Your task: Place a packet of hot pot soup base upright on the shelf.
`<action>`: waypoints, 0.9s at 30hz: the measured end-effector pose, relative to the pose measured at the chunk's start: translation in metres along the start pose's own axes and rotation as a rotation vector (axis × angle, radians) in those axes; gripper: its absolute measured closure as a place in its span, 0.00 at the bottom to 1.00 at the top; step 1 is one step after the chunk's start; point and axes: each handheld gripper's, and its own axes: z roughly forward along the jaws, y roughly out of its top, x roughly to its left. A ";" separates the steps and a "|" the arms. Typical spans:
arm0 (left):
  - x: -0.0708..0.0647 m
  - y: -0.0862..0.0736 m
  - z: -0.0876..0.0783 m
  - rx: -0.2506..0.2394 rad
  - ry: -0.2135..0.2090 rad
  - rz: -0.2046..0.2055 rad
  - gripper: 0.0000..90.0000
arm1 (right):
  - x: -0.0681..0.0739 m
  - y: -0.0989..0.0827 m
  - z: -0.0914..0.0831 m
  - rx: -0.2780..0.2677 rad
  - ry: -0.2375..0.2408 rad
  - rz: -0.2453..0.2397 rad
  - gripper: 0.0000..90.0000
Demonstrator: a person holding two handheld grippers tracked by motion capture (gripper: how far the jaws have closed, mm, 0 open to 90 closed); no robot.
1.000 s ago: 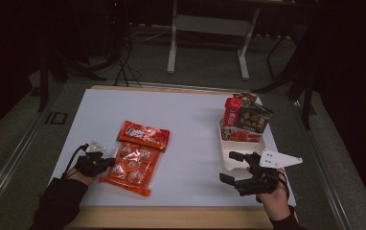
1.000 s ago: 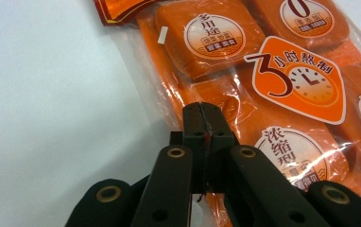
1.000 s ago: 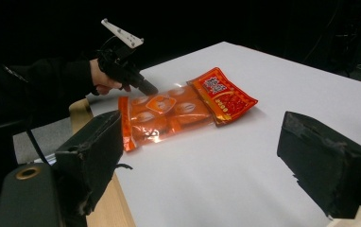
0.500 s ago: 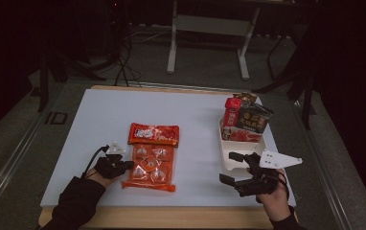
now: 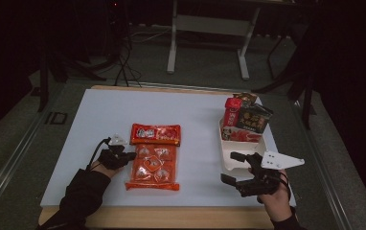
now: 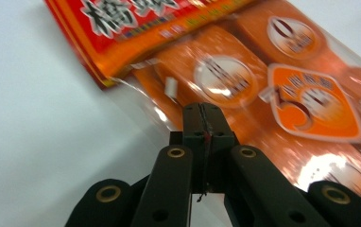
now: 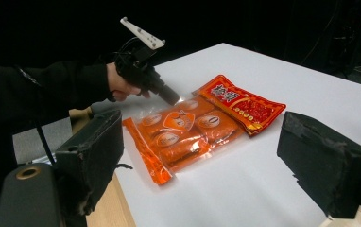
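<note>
An orange clear-windowed snack bag (image 5: 152,165) (image 7: 183,135) (image 6: 282,94) lies flat on the white table (image 5: 95,115). A red packet (image 5: 155,134) (image 7: 244,101) lies across its far end. My left gripper (image 5: 132,155) (image 6: 202,111) (image 7: 171,99) is shut on the bag's clear left edge, its jaws pressed together on the plastic. Near the front right, my right gripper (image 5: 228,166) (image 7: 207,156) stands open with nothing between its jaws, just left of a white tray (image 5: 223,139).
The white tray holds several snack packets, among them a red one (image 5: 231,115) and a dark one (image 5: 253,119) standing at its far end. The table's wooden front edge (image 5: 171,218) runs below both hands. Metal stand legs (image 5: 174,43) rise beyond the table.
My left gripper has slid to the right toward the table's middle, dragging the orange bag and the red packet with it. The right gripper has kept still.
</note>
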 end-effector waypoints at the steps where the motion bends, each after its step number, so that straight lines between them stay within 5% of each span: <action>1: 0.002 0.002 0.003 -0.008 0.004 -0.014 1.00 | 0.000 0.000 0.000 0.000 0.000 0.001 0.17; 9: 0.004 0.005 0.013 -0.017 0.007 -0.041 1.00 | -0.002 -0.001 0.001 0.003 0.001 0.005 0.17; 15: -0.003 0.010 0.017 -0.001 0.028 0.000 1.00 | -0.001 -0.001 0.002 0.008 0.000 -0.001 0.17; 27: -0.033 0.026 0.039 -0.001 -0.026 0.065 1.00 | -0.003 -0.003 -0.001 0.009 -0.002 0.002 0.17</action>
